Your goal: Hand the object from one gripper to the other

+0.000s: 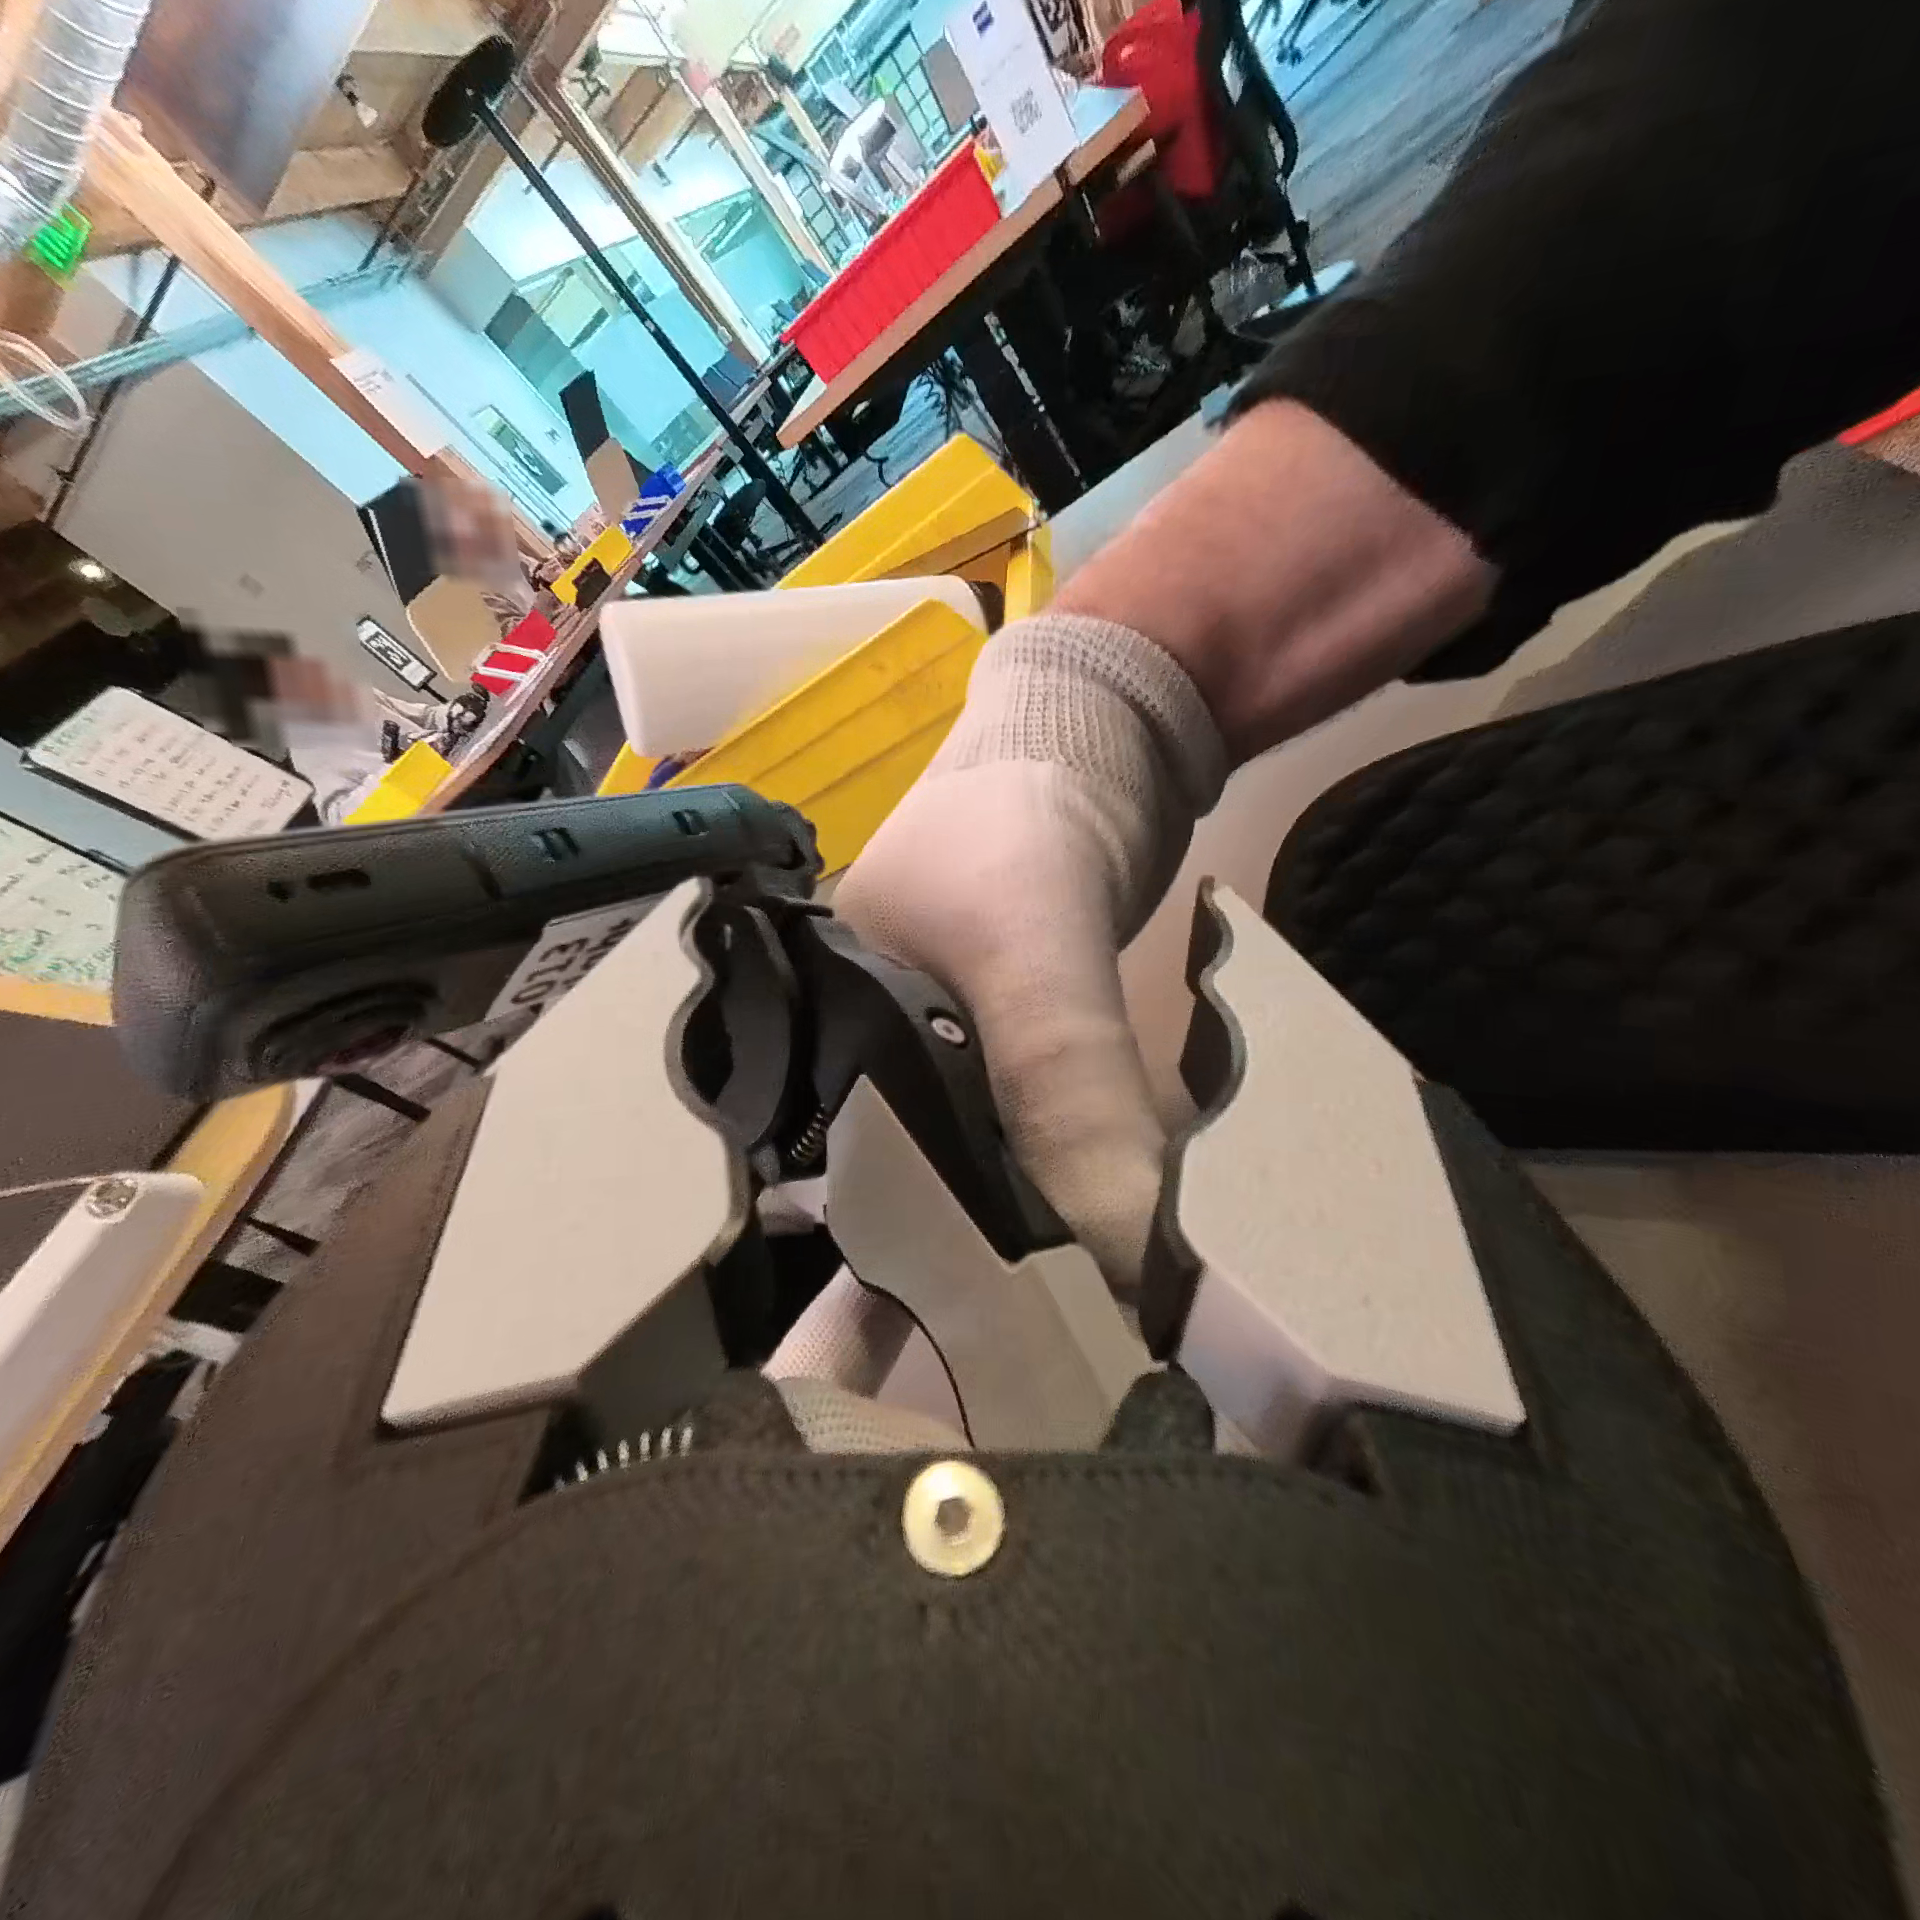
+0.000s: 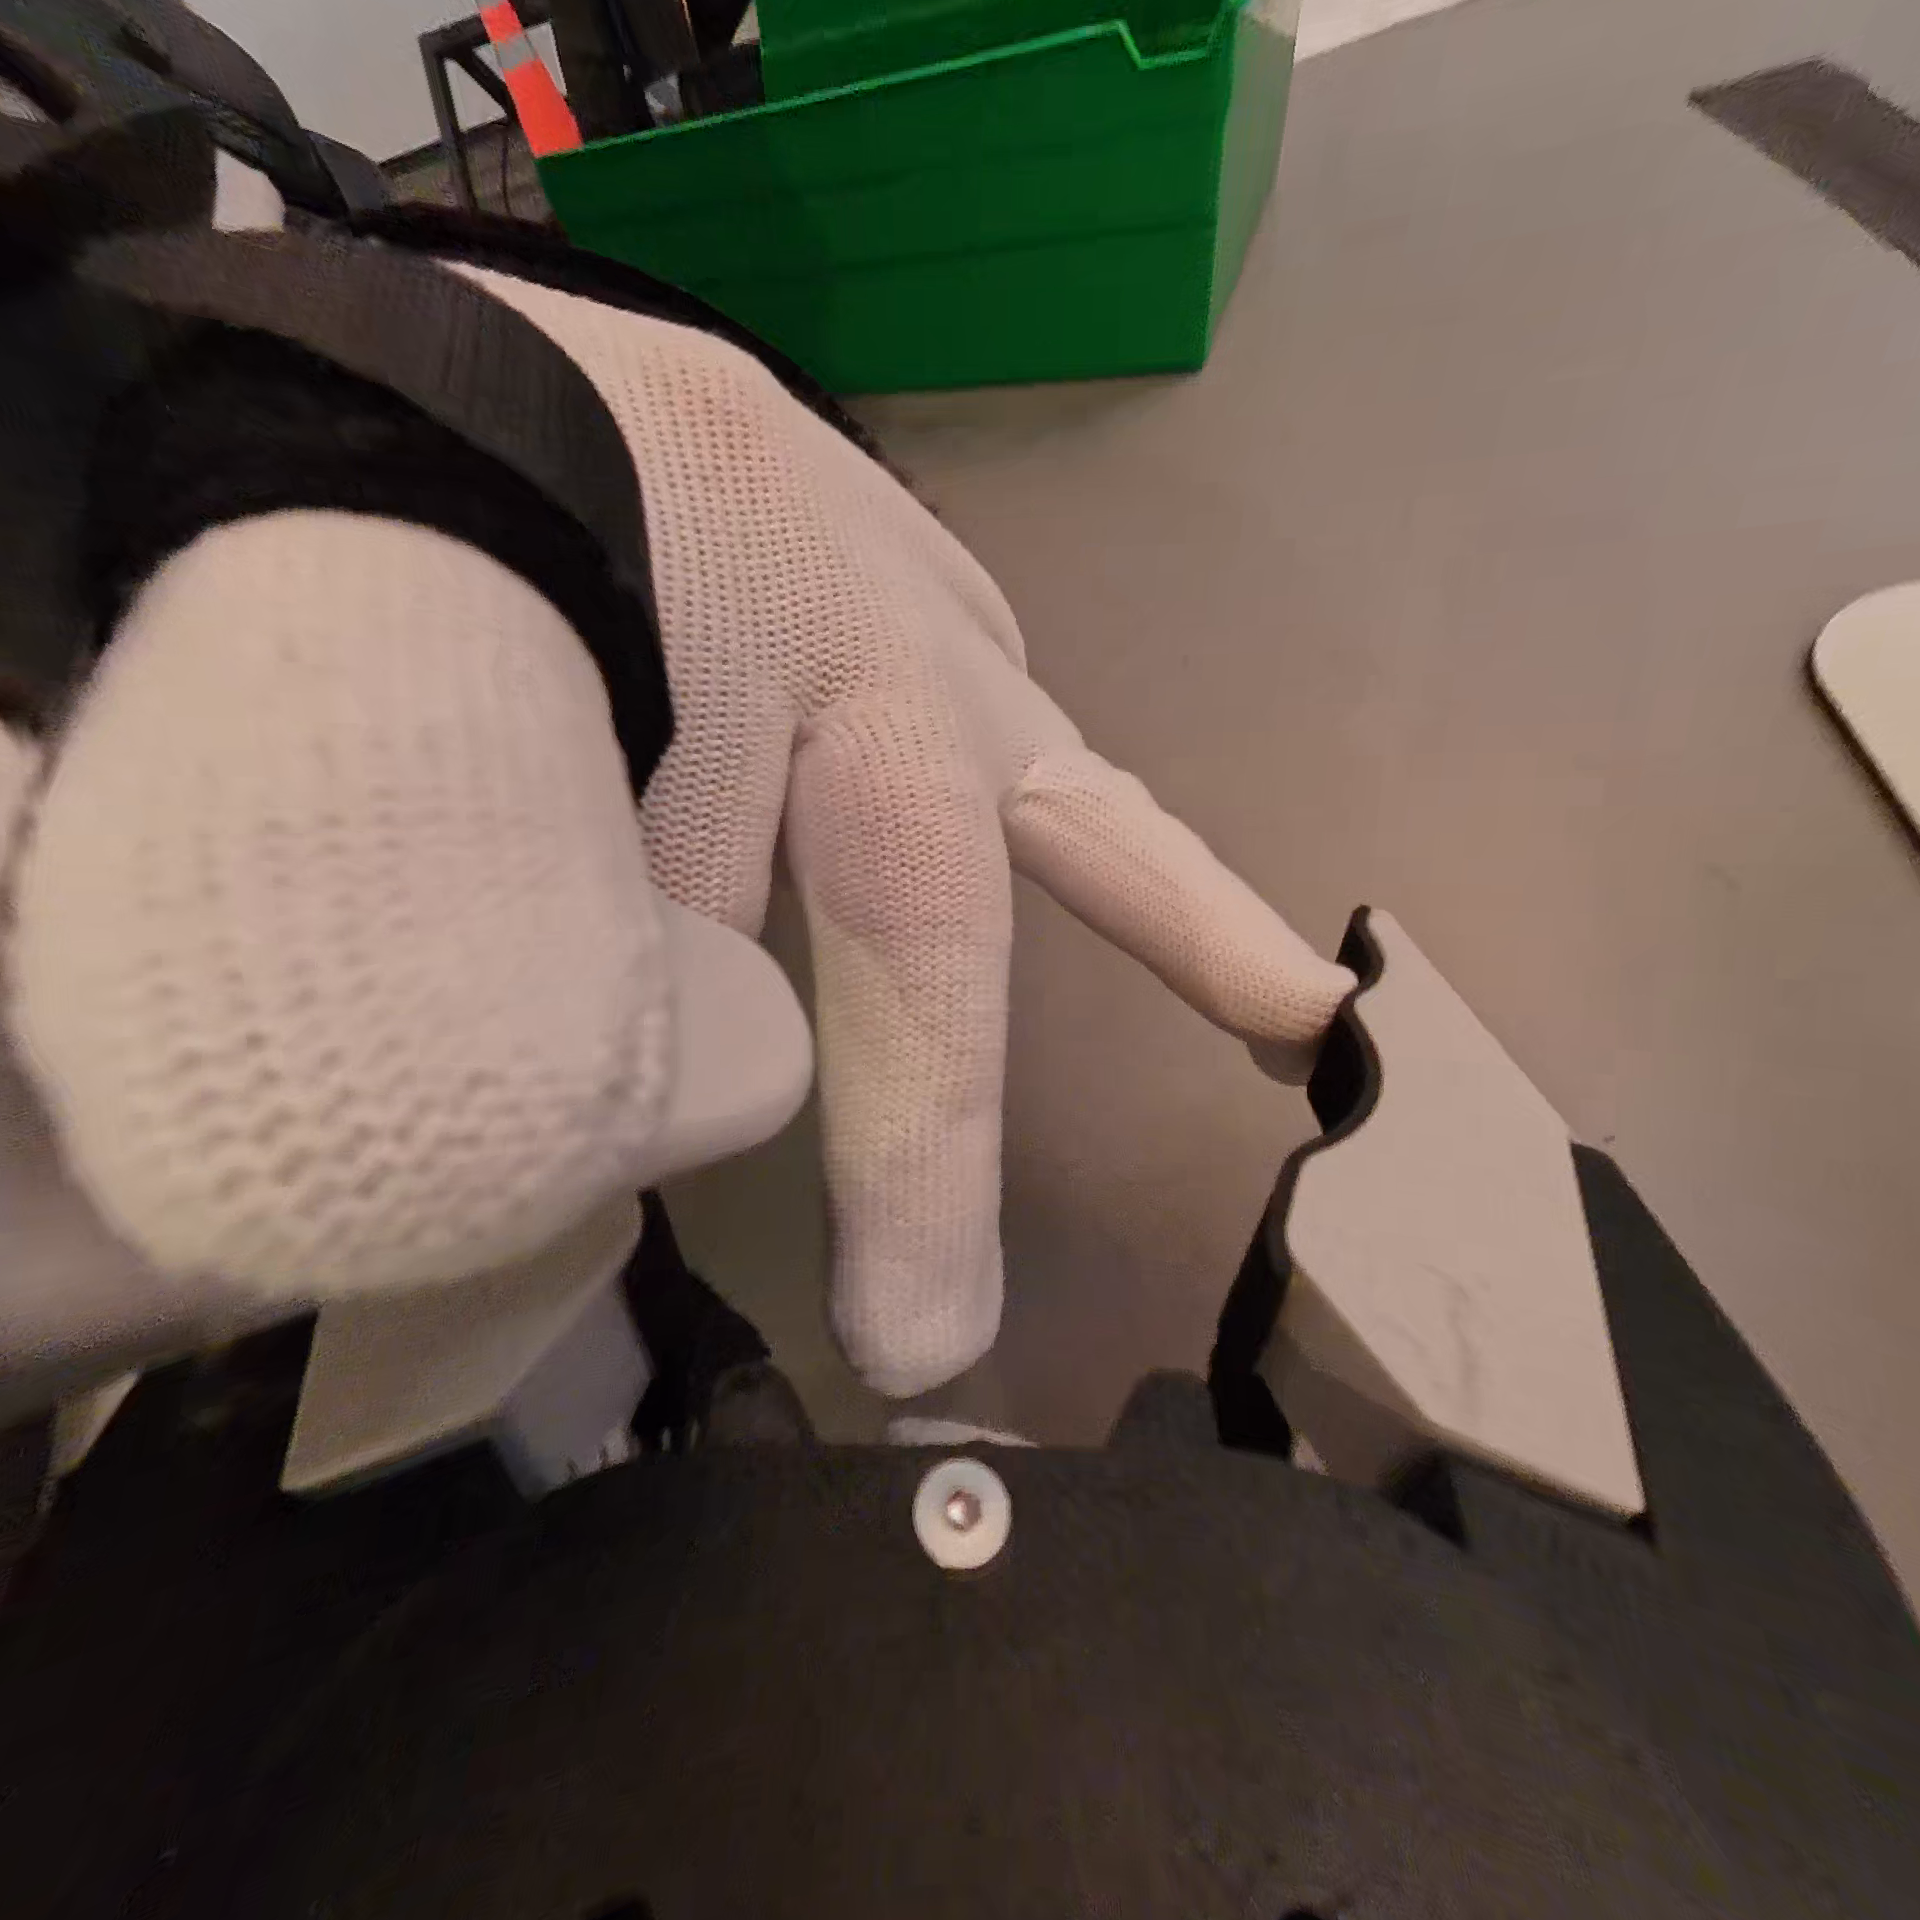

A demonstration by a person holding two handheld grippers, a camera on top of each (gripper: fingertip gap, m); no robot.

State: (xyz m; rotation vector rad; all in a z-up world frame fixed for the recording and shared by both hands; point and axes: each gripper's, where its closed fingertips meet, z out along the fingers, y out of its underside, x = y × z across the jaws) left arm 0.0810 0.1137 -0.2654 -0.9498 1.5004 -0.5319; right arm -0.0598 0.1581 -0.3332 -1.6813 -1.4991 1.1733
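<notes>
In the left wrist view my left gripper point(image 1: 945, 925) is open wide, its white fingers point(image 1: 582, 1143) apart. Between them a white-gloved hand point(image 1: 1039, 883) grips a black spring clamp point(image 1: 790, 1039) that carries a dark grey camera-like device point(image 1: 457, 894). In the right wrist view my right gripper point(image 2: 914, 987) is open. Another white-gloved hand point(image 2: 831, 675) with a black strap lies between its jaws, one fingertip touching the right finger point(image 2: 1434, 1195). The glove hides most of the left finger point(image 2: 447, 1382). Neither gripper holds anything.
A yellow bin point(image 1: 883, 707) with a white block point(image 1: 769, 655) in front of it stands behind the hand. A black quilted pad point(image 1: 1610, 883) lies to the right. A green bin point(image 2: 935, 208) stands on the grey table point(image 2: 1455, 520), a white board point(image 2: 1881, 707) at the right edge. Some 15 centimeters of space lies between my two pairs of fingers.
</notes>
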